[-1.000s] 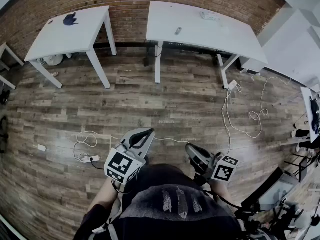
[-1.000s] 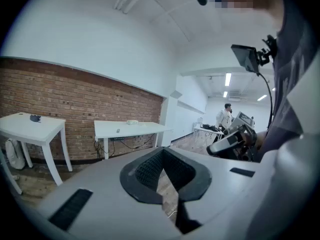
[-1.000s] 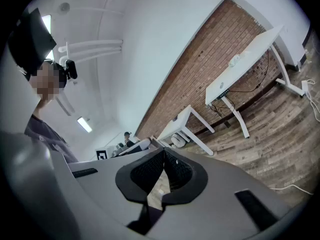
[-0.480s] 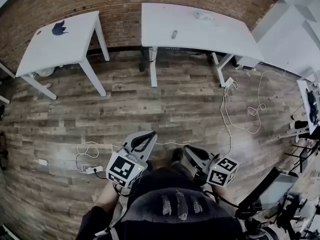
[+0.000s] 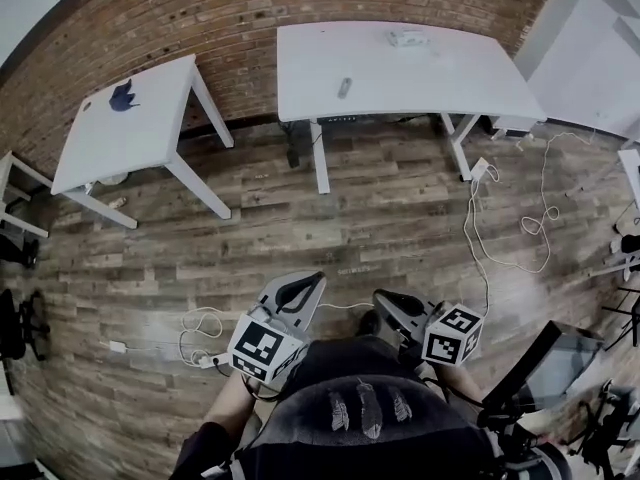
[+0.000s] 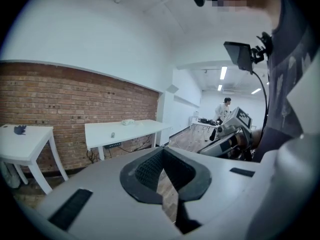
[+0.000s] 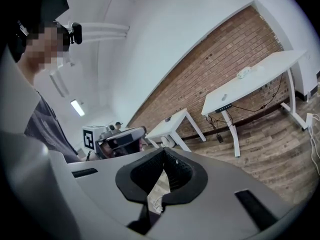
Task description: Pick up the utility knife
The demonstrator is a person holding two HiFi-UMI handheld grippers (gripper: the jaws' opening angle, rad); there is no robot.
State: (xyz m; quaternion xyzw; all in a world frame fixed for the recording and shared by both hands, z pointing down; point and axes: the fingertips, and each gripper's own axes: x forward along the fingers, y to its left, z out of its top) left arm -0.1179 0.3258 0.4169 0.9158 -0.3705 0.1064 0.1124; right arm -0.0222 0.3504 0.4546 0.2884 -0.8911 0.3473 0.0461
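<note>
A small grey thing that looks like the utility knife (image 5: pixel 344 87) lies on the large white table (image 5: pixel 440 78) by the brick wall, far ahead of both grippers. It also shows tiny in the left gripper view as the knife (image 6: pixel 113 134) and in the right gripper view as the knife (image 7: pixel 224 97). My left gripper (image 5: pixel 305 286) and right gripper (image 5: pixel 385 300) are held close to the person's body above the wooden floor. Both are shut with nothing in them. The jaws of the left gripper (image 6: pixel 162 151) and the right gripper (image 7: pixel 163 154) meet at the tips.
A white bundle (image 5: pixel 407 38) lies at the back of the large table. A smaller white table (image 5: pixel 150 138) to the left carries a dark blue object (image 5: pixel 122 97). Cables and a power strip (image 5: pixel 205 360) lie on the floor near the left gripper; a white cable (image 5: pixel 480 238) runs at the right.
The person and both grippers have moved across the floor, and the tables now sit a little nearer and shifted in the head view. Both grippers stay shut and empty.
</note>
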